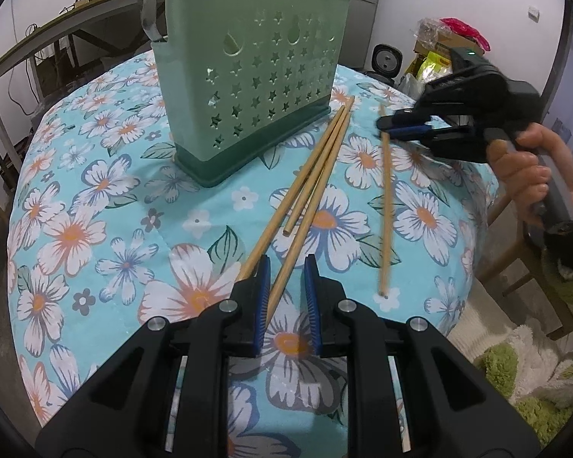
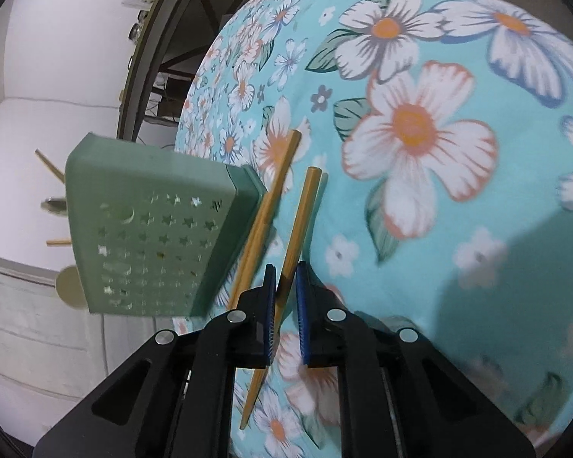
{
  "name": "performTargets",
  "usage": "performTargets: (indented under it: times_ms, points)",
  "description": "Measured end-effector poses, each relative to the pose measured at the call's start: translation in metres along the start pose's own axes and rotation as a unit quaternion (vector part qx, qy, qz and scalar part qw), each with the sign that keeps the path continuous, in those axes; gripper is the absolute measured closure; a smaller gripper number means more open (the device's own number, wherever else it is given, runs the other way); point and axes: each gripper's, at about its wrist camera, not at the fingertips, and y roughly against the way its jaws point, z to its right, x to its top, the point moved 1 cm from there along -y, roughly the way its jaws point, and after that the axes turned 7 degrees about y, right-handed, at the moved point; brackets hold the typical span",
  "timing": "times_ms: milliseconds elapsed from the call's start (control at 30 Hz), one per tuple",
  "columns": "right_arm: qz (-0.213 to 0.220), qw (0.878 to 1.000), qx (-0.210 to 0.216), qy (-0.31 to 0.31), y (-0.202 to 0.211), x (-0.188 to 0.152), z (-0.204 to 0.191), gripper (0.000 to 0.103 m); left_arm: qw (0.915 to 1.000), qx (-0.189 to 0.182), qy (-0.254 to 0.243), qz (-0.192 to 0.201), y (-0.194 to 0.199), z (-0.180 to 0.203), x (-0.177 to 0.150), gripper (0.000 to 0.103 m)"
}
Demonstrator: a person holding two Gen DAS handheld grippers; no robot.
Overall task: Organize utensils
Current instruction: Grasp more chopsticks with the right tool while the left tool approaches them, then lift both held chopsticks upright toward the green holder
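Observation:
A green star-punched utensil holder [image 1: 248,87] stands on the flowered tablecloth [image 1: 95,198]; in the right wrist view the holder [image 2: 152,236] has utensil handles sticking out of its top. Three wooden chopsticks [image 1: 317,168] lie beside it. One of them runs between the fingers of my left gripper [image 1: 287,263], which stand apart with a gap on its right side. A single chopstick [image 1: 386,206] lies to the right. My right gripper [image 1: 382,125] [image 2: 285,267] has its blue pads closed on that chopstick's [image 2: 298,221] far end.
A person's hand [image 1: 531,175] holds the right gripper past the table's right edge. Behind are a black round device [image 1: 387,63], boxes and bags [image 1: 443,45] and a long bench [image 1: 57,34]. A wooden chair [image 1: 515,259] and shaggy rug [image 1: 523,374] sit at the right.

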Motion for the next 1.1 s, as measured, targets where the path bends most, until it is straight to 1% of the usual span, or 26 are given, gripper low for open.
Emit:
performTargets:
  times_ms: [100,233,267,333,467,567,633,700,733,767,800,867,1100]
  points:
    - [-0.002,1.0,-0.001,0.002,0.012,-0.009,0.007,0.092,1.0,0.007,0.006,-0.003,-0.005,0.001,0.002,0.087]
    - [0.002,1.0,-0.002,0.0,0.026,-0.019,0.017,0.092,1.0,0.006,0.003,-0.003,-0.006,0.005,0.004,0.092]
    - [0.003,1.0,-0.003,0.002,0.028,-0.021,0.018,0.092,1.0,0.003,0.0,-0.003,-0.005,0.008,0.003,0.095]
    - [0.005,1.0,-0.005,0.006,0.032,-0.024,0.019,0.092,0.9999,-0.006,-0.007,-0.005,-0.003,0.013,0.002,0.096]
    - [0.009,1.0,-0.015,0.017,0.038,-0.026,0.02,0.092,0.9993,-0.021,-0.019,-0.025,0.002,0.024,-0.005,0.098]
    - [0.012,0.999,-0.021,0.028,0.043,-0.029,0.019,0.092,0.9973,-0.055,-0.016,-0.047,0.006,0.029,-0.01,0.098]
    - [0.014,0.999,-0.021,0.029,0.045,-0.029,0.019,0.092,0.9961,-0.062,-0.02,-0.059,0.006,0.032,-0.013,0.097]
    - [0.014,0.999,-0.017,0.027,0.047,-0.03,0.022,0.092,0.9961,-0.058,-0.023,-0.062,0.005,0.033,-0.013,0.097]
    - [0.014,0.999,-0.016,0.026,0.046,-0.029,0.022,0.092,0.9962,-0.056,-0.023,-0.063,0.003,0.033,-0.011,0.097]
    - [0.015,0.999,-0.015,0.025,0.047,-0.029,0.023,0.092,0.996,-0.056,-0.02,-0.067,0.001,0.033,-0.009,0.094]
    - [0.015,0.999,-0.015,0.025,0.045,-0.028,0.022,0.092,0.9958,-0.057,-0.017,-0.069,0.0,0.032,-0.006,0.088]
    - [0.015,0.999,-0.015,0.028,0.045,-0.028,0.021,0.092,0.9954,-0.061,-0.014,-0.073,-0.004,0.033,-0.001,0.08]
    - [0.014,0.999,-0.01,0.027,0.043,-0.026,0.021,0.092,0.9926,-0.06,-0.038,-0.098,-0.036,0.046,0.028,0.08]
